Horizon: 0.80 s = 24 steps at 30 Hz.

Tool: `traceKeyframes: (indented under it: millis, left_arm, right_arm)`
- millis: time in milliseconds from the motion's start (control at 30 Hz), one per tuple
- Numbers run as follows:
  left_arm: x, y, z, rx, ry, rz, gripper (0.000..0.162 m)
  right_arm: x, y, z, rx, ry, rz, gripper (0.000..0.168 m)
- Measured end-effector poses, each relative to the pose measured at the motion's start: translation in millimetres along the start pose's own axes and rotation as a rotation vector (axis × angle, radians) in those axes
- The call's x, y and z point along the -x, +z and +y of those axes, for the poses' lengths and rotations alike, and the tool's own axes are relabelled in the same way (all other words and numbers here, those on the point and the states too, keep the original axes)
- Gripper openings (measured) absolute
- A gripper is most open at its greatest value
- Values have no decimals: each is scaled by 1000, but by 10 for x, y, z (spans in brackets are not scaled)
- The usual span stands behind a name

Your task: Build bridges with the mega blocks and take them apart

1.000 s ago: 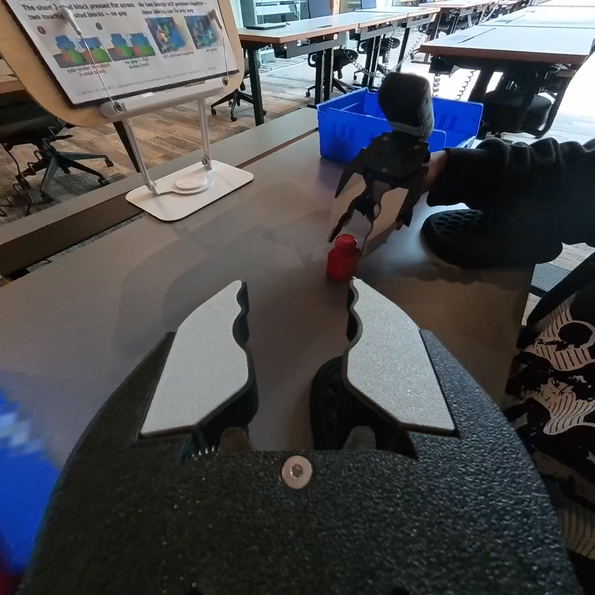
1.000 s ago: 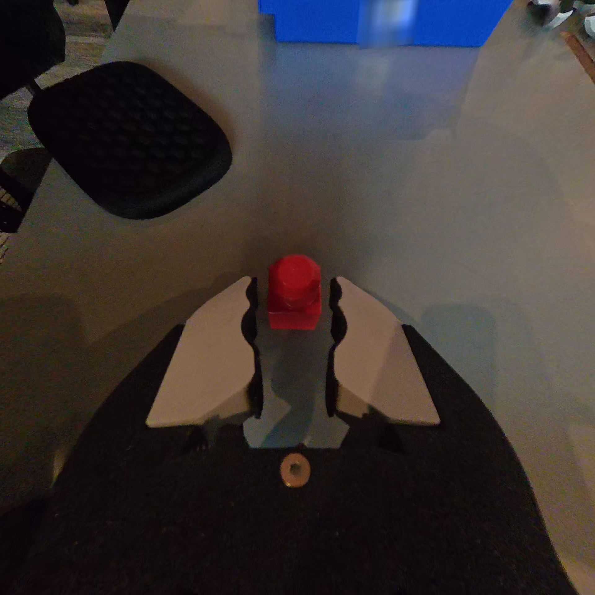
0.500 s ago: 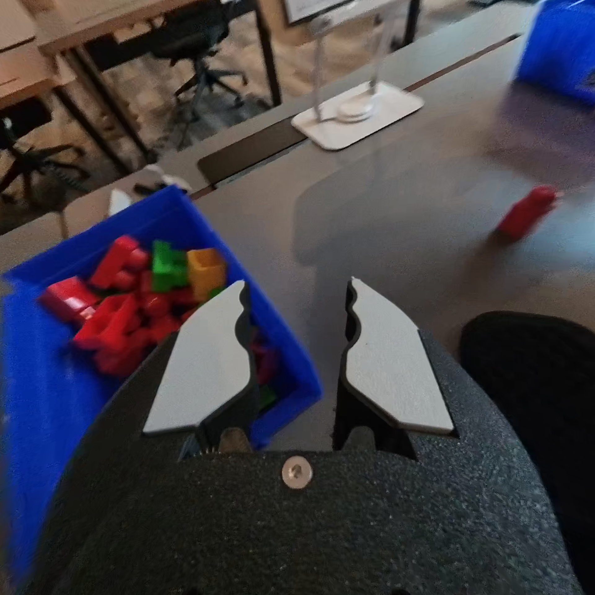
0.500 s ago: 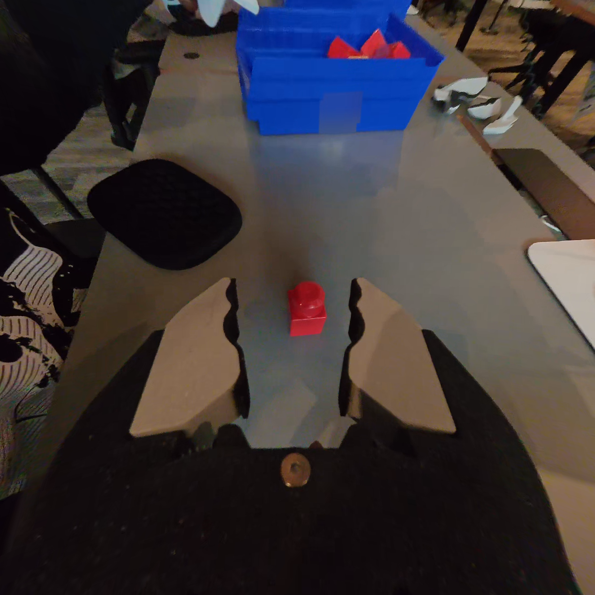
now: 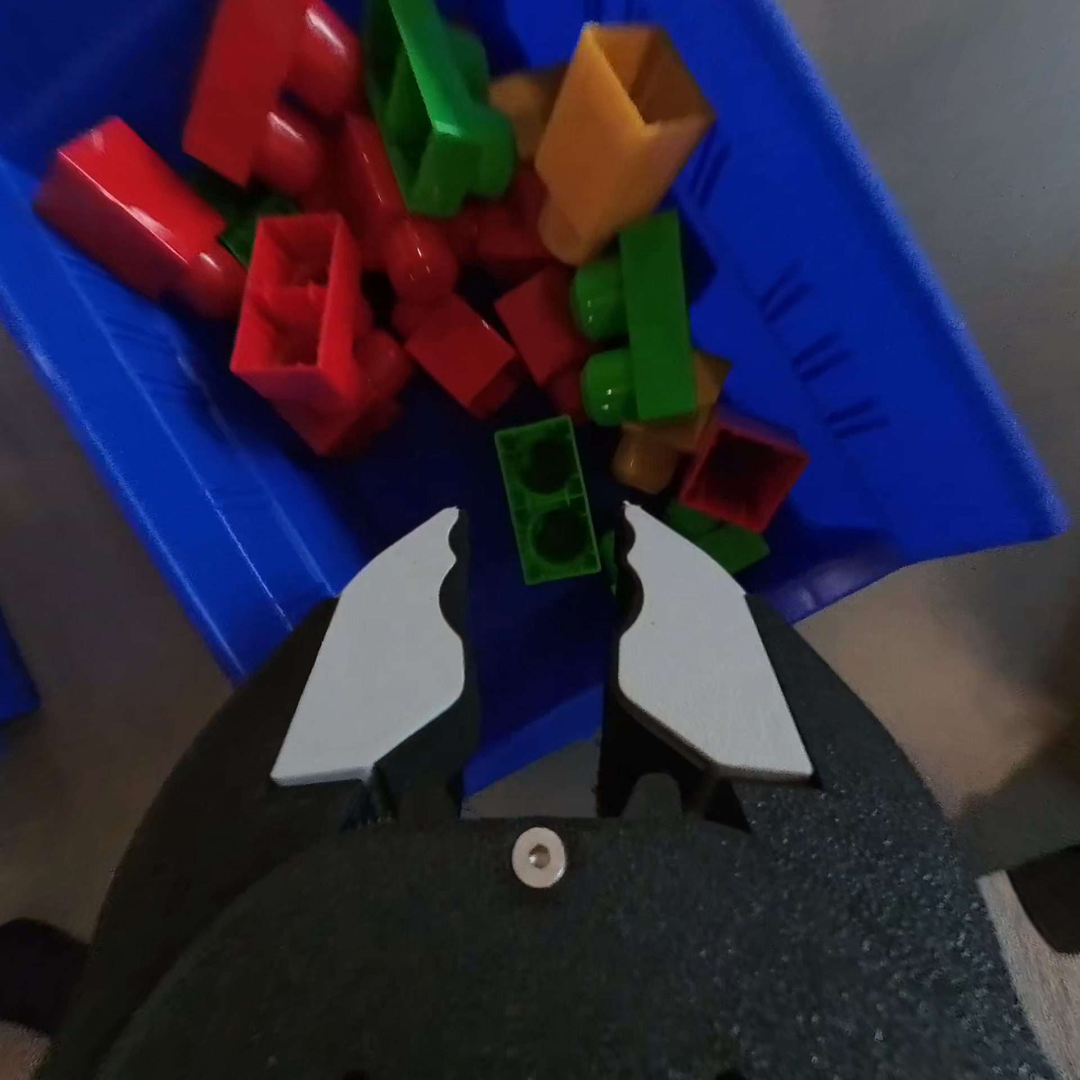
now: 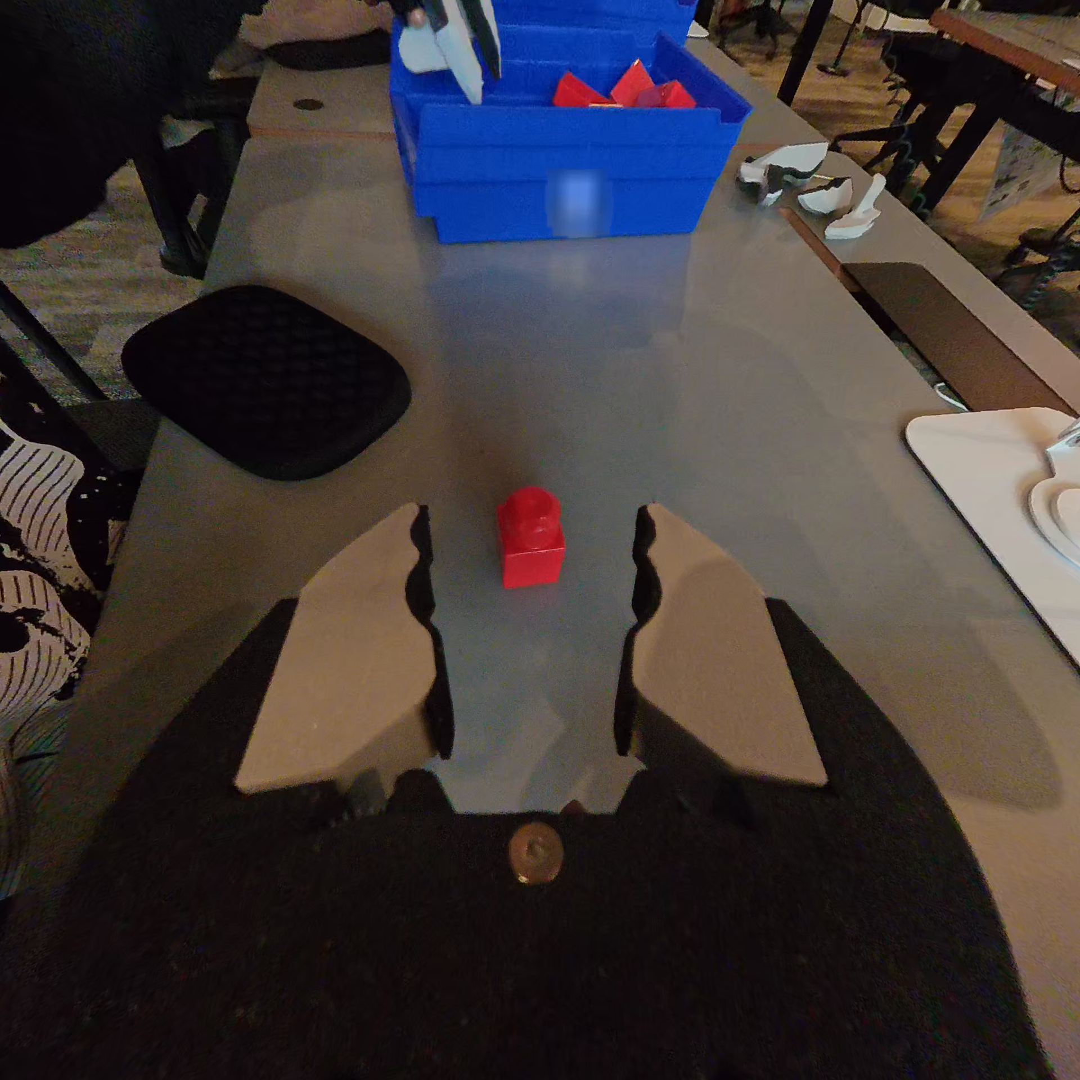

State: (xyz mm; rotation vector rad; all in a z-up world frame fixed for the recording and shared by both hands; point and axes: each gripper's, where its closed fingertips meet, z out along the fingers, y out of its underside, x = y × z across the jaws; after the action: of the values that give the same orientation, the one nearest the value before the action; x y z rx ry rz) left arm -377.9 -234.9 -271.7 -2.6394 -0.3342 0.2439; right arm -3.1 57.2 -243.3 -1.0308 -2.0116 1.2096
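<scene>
A small red one-stud block [image 6: 530, 539] stands upright on the grey table [image 6: 672, 374]. My right gripper [image 6: 530, 514] is open and empty, hovering just behind the block, apart from it. My left gripper [image 5: 540, 514] is open and empty, pointing down into a blue bin [image 5: 847, 327] of red, green and orange blocks. A green two-stud block [image 5: 549, 499], underside up, lies just ahead of its fingertips. In the right wrist view the same bin [image 6: 561, 158] stands at the far end, with the left gripper [image 6: 453, 49] above its left side.
A black mesh pad [image 6: 263, 380] lies at the table's left edge. A white stand base [image 6: 1005, 485] sits at the right. White broken-looking pieces [image 6: 812, 187] lie at the far right. A person's dark sleeve [image 6: 76, 87] is at upper left. Across from one pair of fingers to the other is roughly 50 cm. To the small red one-stud block [image 6: 530, 539]: right tips about 7 cm, left tips about 45 cm.
My left gripper swung from the table middle to over the bin and now points down into it. My right gripper opened, let go of the red block and pulled back.
</scene>
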Motion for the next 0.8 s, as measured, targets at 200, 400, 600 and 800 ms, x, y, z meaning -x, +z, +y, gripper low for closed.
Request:
traceKeyframes:
  millis: [200,400,600,800]
  left_arm:
    - [-202,14,111,78,129,65,43]
    - [-513,-5,23,31,316,173,49]
    - [-695,171,46,59,362,200,52]
    - [-672,325,62,75,363,193,38]
  right_arm:
    - [-24,2,22,1,8,-4,66]
    - [-24,-8,28,5,4,-5,66]
    - [-64,-45,3,-3,7,15,66]
    - [-42,-40,-1,3,-2,11,66]
